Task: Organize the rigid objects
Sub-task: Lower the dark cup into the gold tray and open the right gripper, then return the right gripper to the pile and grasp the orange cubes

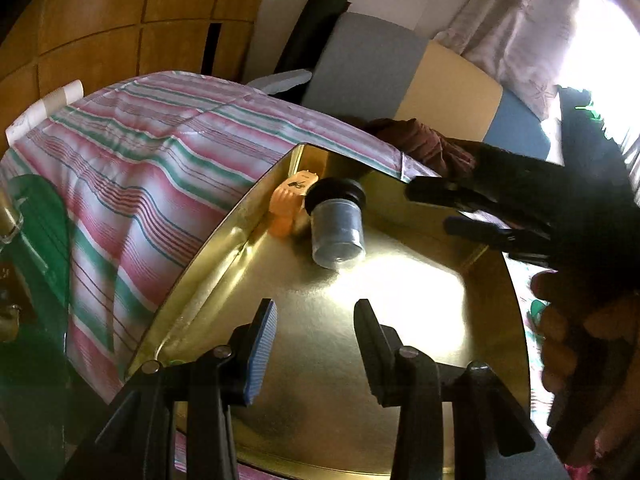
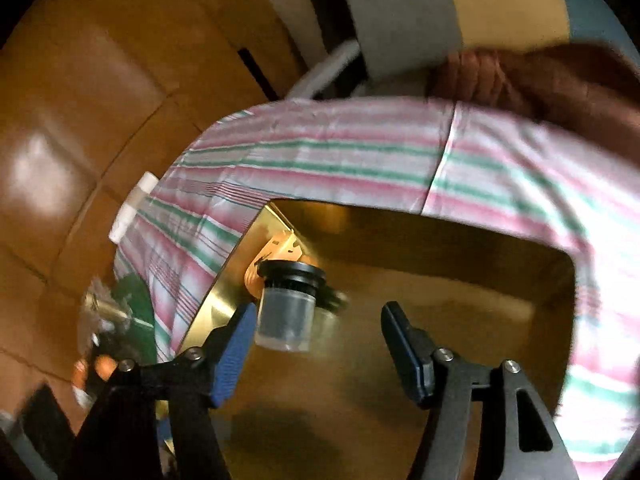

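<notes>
A clear small jar with a black lid (image 1: 336, 232) lies on its side in the far corner of a golden tray (image 1: 400, 320). It rests against an orange labelled piece (image 1: 290, 204). My left gripper (image 1: 316, 312) hovers over the tray's near part, open with nothing between its fingers. My right gripper (image 1: 432, 208) reaches in from the right, a little apart from the jar. In the right wrist view the jar (image 2: 286, 316) lies just past the left fingertip of my right gripper (image 2: 320, 312), which is open, with the orange piece (image 2: 280, 252) behind it. No pad presses on the jar.
The tray (image 2: 460, 280) sits on a pink, green and white striped cloth (image 1: 140, 168). A crumpled brown cloth (image 1: 424, 140) lies behind it. A green item (image 1: 36, 220) stands at the left, a white roll (image 1: 44, 108) at the far edge, and a grey and tan chair (image 1: 372, 68) behind.
</notes>
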